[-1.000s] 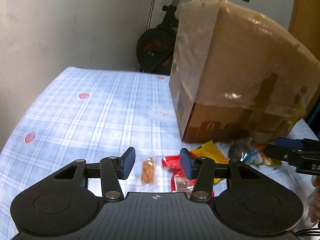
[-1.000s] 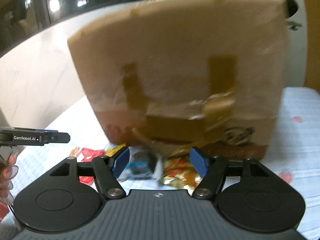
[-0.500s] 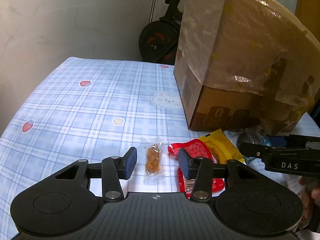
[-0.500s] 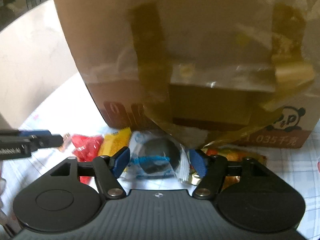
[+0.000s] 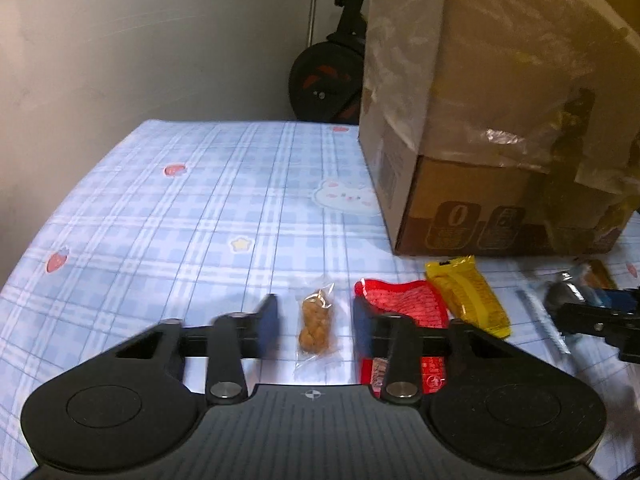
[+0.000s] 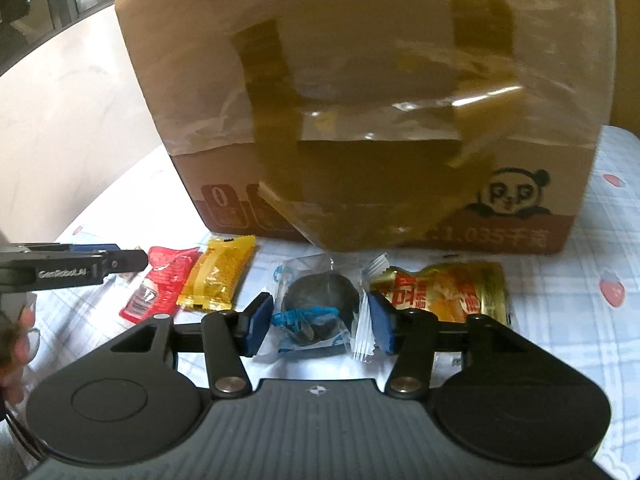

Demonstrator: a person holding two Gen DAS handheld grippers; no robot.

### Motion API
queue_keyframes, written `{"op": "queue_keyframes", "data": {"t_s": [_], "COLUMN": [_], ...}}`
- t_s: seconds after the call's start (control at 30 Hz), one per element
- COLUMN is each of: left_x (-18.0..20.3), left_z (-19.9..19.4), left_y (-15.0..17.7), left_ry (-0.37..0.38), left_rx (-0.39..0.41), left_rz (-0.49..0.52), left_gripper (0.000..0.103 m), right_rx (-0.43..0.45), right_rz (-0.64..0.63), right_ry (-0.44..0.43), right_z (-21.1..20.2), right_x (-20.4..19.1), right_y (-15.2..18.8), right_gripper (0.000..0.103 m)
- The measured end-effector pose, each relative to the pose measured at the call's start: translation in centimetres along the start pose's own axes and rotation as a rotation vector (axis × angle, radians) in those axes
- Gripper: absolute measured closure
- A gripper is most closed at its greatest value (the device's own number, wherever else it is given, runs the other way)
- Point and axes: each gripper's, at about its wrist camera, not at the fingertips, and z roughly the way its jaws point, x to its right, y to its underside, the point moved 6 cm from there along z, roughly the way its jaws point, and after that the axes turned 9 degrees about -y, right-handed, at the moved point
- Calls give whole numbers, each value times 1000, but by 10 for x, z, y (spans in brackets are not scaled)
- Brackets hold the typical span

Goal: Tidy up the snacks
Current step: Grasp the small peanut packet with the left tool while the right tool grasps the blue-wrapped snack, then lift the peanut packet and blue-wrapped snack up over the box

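L gripper (image 5: 314, 322): jaws just been closing, blurred, either side of the twist snack (image 5: 315, 326) on the cloth (image 5: 200, 220), gaps left, not gripping yet. R gripper (image 6: 318, 322): also closing, pads at wrapper edges of the dark round snack (image 6: 320, 300), near the box (image 6: 360, 80); not clamped.

The left gripper (image 6: 120, 261) is showing "GenRobot.AI" on its side. The cardboard box (image 6: 360, 120) is displaying a panda logo, what looks like "1.035" with blurred characters after it, and a "0" in a panel.
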Motion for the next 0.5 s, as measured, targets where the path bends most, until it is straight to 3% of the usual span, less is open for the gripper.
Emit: {"op": "queue_keyframes", "data": {"t_s": [0.2, 0.5], "left_x": [6, 1], "left_z": [-6, -28], "left_y": [10, 3], "left_ry": [2, 17], "left_rx": [25, 53], "left_rz": [49, -16], "left_gripper": [82, 82], "right_rx": [2, 20], "right_rz": [20, 57], "right_ry": [1, -4], "right_z": [-4, -21], "right_x": [5, 12], "right_y": [2, 3], "right_gripper": [49, 50]}}
